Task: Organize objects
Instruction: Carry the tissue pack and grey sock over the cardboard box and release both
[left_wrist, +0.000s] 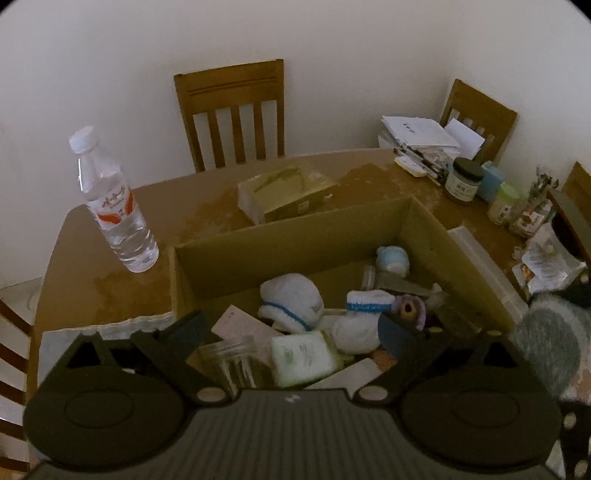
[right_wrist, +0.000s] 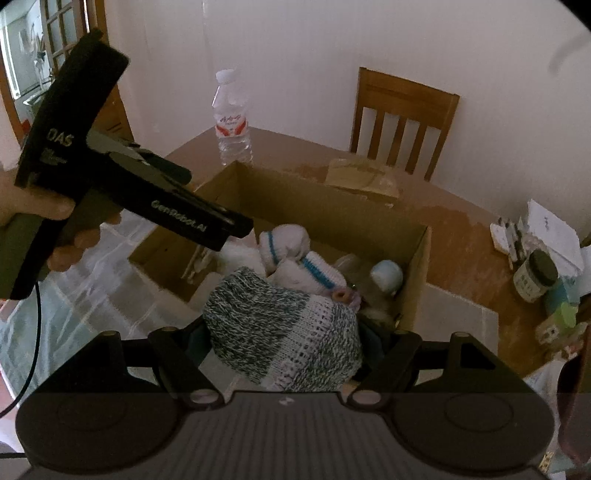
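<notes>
An open cardboard box (left_wrist: 295, 236) (right_wrist: 332, 206) stands on the brown table (left_wrist: 110, 280). Inside lie white socks with blue bands (left_wrist: 291, 302) (right_wrist: 284, 243), a glass jar (left_wrist: 229, 358), a green-white packet (left_wrist: 306, 358), a pale blue ball (left_wrist: 393, 258) and a purple ring (left_wrist: 408, 312). My left gripper (left_wrist: 295, 332) is open and empty over the box's near side; it also shows in the right wrist view (right_wrist: 207, 218). My right gripper (right_wrist: 286, 343) is shut on a grey-white knitted hat (right_wrist: 284, 328), held at the box's near edge; the hat shows in the left wrist view (left_wrist: 550, 339).
A water bottle (left_wrist: 114, 199) (right_wrist: 232, 118) stands left of the box. A smaller carton (left_wrist: 284, 195) lies behind it. Jars (left_wrist: 461, 179), papers (left_wrist: 417, 133) and packets crowd the table's right end. Wooden chairs (left_wrist: 232, 110) stand by the wall. A clear lid (left_wrist: 487, 269) lies right of the box.
</notes>
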